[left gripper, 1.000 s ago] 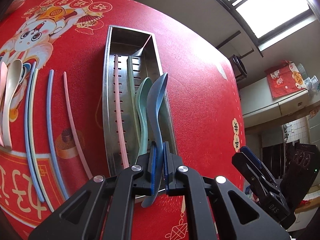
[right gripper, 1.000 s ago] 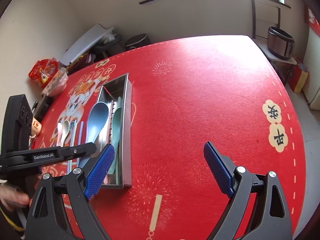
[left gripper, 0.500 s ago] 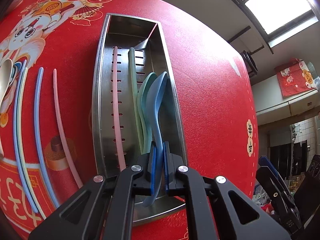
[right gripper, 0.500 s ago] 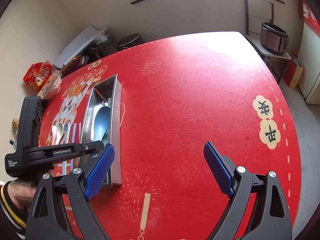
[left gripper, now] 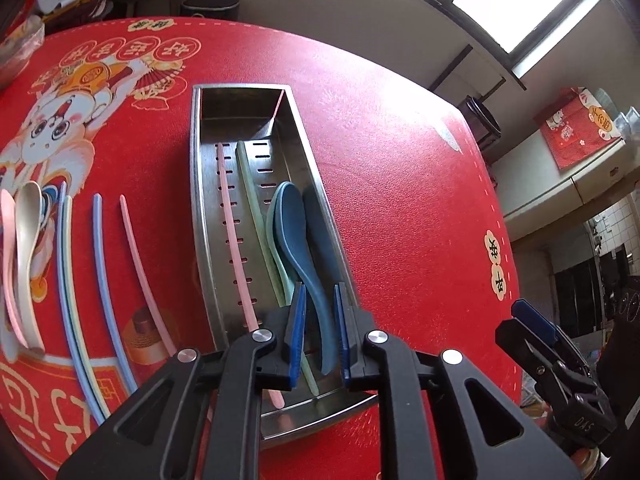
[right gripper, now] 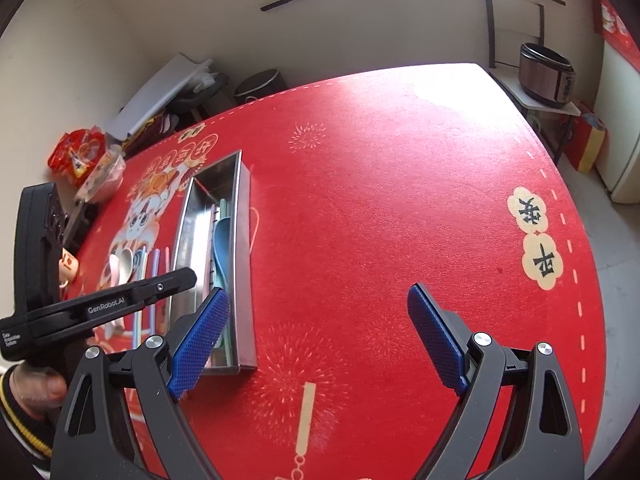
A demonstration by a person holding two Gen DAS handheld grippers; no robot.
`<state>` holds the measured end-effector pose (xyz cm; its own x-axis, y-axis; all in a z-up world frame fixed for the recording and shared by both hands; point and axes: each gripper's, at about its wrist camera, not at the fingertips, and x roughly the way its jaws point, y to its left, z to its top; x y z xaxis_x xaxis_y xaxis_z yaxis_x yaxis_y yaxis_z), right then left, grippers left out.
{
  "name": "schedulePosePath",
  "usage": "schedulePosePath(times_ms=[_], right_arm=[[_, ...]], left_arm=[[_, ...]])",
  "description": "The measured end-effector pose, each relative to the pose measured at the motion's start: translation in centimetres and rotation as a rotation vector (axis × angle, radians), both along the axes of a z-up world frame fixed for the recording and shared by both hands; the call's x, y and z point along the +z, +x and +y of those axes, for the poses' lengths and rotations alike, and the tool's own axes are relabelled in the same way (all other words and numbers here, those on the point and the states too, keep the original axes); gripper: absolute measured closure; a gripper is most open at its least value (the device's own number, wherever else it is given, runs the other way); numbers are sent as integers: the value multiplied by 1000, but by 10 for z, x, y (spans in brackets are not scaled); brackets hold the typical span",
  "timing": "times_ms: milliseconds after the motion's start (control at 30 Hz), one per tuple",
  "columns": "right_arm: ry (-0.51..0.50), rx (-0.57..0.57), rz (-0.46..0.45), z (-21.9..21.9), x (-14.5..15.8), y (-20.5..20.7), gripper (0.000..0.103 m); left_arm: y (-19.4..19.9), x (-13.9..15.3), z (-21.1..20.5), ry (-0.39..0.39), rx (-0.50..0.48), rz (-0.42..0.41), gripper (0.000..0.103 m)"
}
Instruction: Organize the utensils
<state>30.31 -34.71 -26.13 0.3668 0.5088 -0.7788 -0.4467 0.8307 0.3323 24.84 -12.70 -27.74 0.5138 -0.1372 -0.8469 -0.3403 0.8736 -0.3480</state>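
Observation:
A steel utensil tray (left gripper: pixel 200 216) lies on the red tablecloth; it also shows in the right wrist view (right gripper: pixel 245 240). In it lie a pink chopstick (left gripper: pixel 231 236), a green chopstick (left gripper: pixel 256 216), a green spoon (left gripper: pixel 274 232) and a dark blue spoon (left gripper: pixel 298 248). My left gripper (left gripper: pixel 319 336) is open, its pads apart on either side of the blue spoon's handle, over the tray's near end. My right gripper (right gripper: pixel 316 336) is wide open and empty, to the right of the tray.
Left of the tray lie a pink chopstick (left gripper: pixel 140 264), a blue chopstick (left gripper: pixel 105 280), more chopsticks (left gripper: pixel 64 280), and a white spoon (left gripper: pixel 25 256) and pink spoon (left gripper: pixel 7 264). Snack bags (right gripper: pixel 76 156) sit at the table's far left edge. A cooker (right gripper: pixel 546 76) stands beyond the table.
My left gripper lowered the blue spoon into the tray onto the green spoon, then opened and let it go. The right gripper stayed open.

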Motion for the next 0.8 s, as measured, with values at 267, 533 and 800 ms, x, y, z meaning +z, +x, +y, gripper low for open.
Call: schedulePosePath(times_ms=[267,533,800], right_arm=[[13,15,-1,28,7,-17,16],[18,65,-33,71,12,-48,16],[-3,77,-24,105,11,-70,16]], left_arm=[[-25,23,16,115,-23,-22,84],[-80,28,66,174,-14,-84,73],[-143,2,162,85,163,-68,74]])
